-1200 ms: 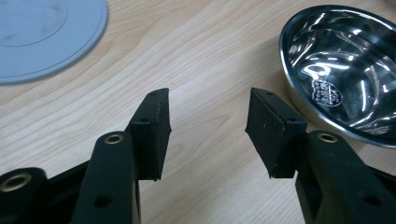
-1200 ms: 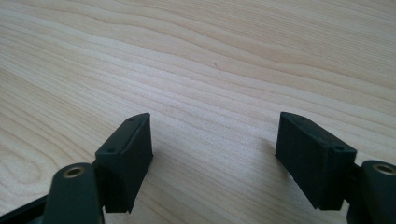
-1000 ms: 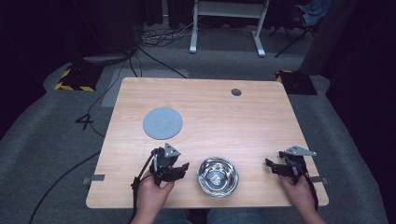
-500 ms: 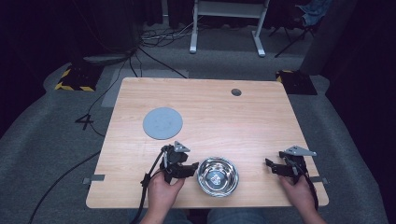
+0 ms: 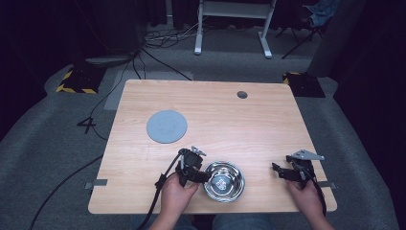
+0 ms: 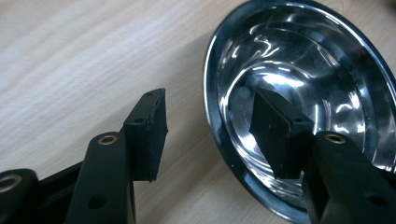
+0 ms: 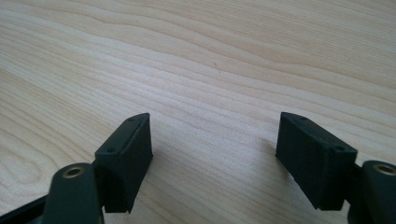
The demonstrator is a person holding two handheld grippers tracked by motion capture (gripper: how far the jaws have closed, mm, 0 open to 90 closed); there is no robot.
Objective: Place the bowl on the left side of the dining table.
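A shiny steel bowl sits near the table's front edge, middle. My left gripper is at the bowl's left rim, held by a hand. In the left gripper view the bowl is empty; the gripper is open and straddles the rim, one jaw outside over the wood, the other inside the bowl. My right gripper rests at the front right, open over bare wood, with nothing between its jaws in the right gripper view.
A flat grey round disc lies left of centre on the wooden table. A small dark round cap sits near the far edge. Cables and a white stand are on the floor beyond.
My left gripper has moved right, from beside the bowl to its left rim, with one jaw now inside it. The right gripper has stayed put.
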